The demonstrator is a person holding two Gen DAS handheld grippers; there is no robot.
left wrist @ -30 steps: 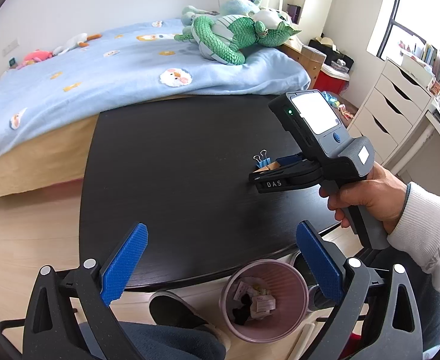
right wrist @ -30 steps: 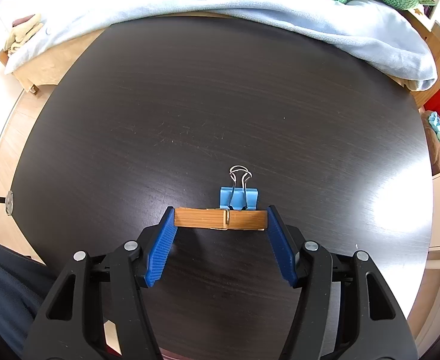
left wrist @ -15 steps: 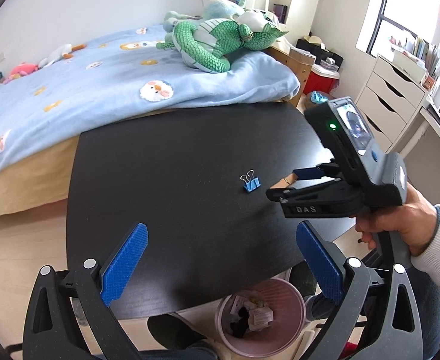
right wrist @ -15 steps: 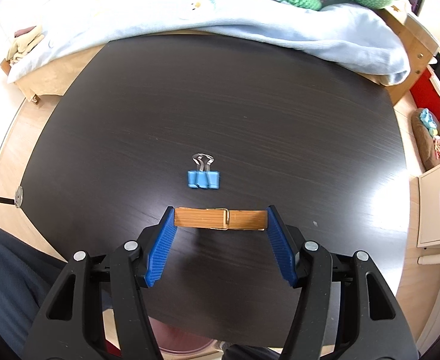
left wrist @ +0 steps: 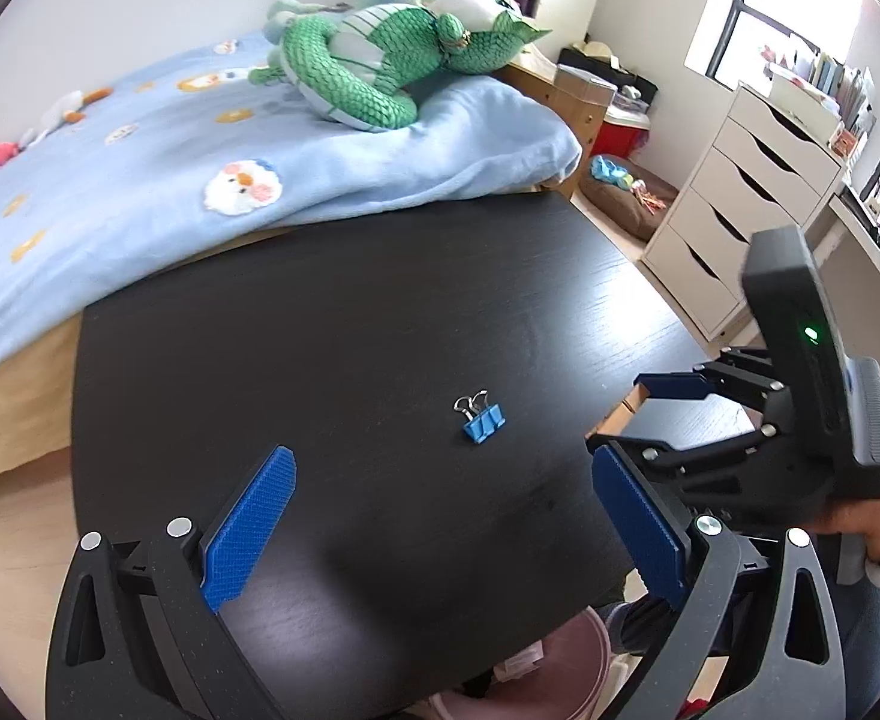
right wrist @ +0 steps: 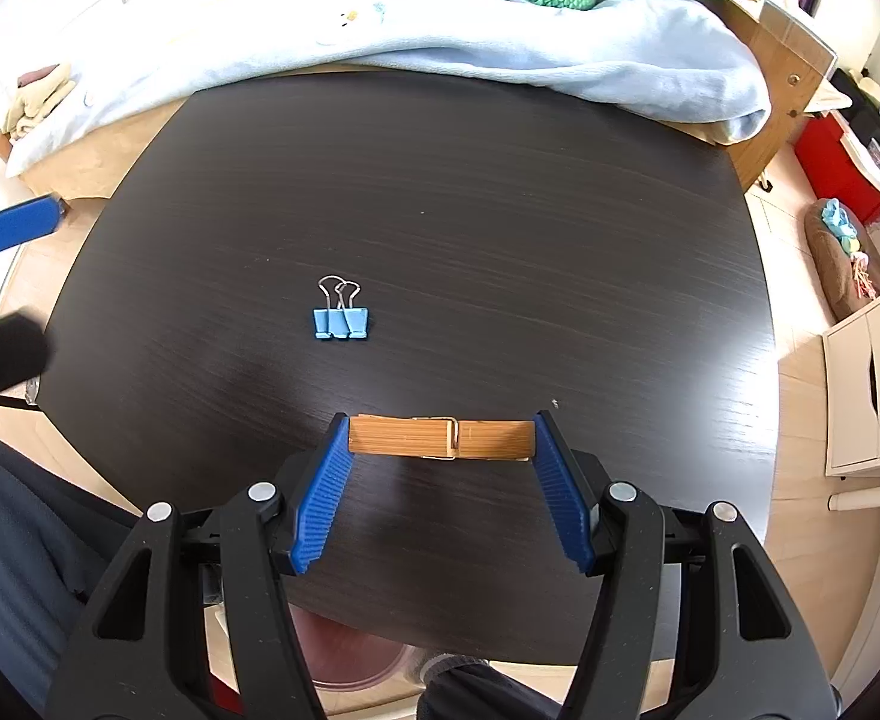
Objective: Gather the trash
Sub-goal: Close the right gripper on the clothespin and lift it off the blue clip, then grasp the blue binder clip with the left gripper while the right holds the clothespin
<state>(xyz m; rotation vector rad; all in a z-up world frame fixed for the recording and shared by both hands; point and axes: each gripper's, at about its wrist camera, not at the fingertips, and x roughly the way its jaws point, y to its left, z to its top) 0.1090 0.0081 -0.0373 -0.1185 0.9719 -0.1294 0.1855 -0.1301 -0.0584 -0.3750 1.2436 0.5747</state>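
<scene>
- Holding a wooden peg [right wrist: 438,437] lengthwise between the blue pads of the right gripper [right wrist: 440,438], low centre of the right wrist view; pads pressed on both ends, peg clear of the table [right wrist: 499,210].
- Showing the same grip at the right edge of the left wrist view, with only a sliver of the peg [left wrist: 624,414] visible between the fingers of the right gripper [left wrist: 619,420].
- Hanging wide open and empty, left gripper [left wrist: 445,528], in the lower part of its own view, nothing between its pads.
- Lying flat on the table, blue clips [right wrist: 341,313], left of centre in the right wrist view; looks like two clips side by side, exact count unclear.
- Seen again as clips [left wrist: 480,417] in mid-frame of the left wrist view, above the open left fingers and well apart from both grippers.
- Peeking out under the near table edge, pink bin [left wrist: 559,666], bottom centre of the left wrist view, with some scraps of paper just visible inside.
- Judging progress: some trash already binned, peg lifted but not yet dropped in.
- Left to do, by this reading: carry peg over the bin and let go, then fetch the clips.
- Nothing else loose visible on the table.
</scene>
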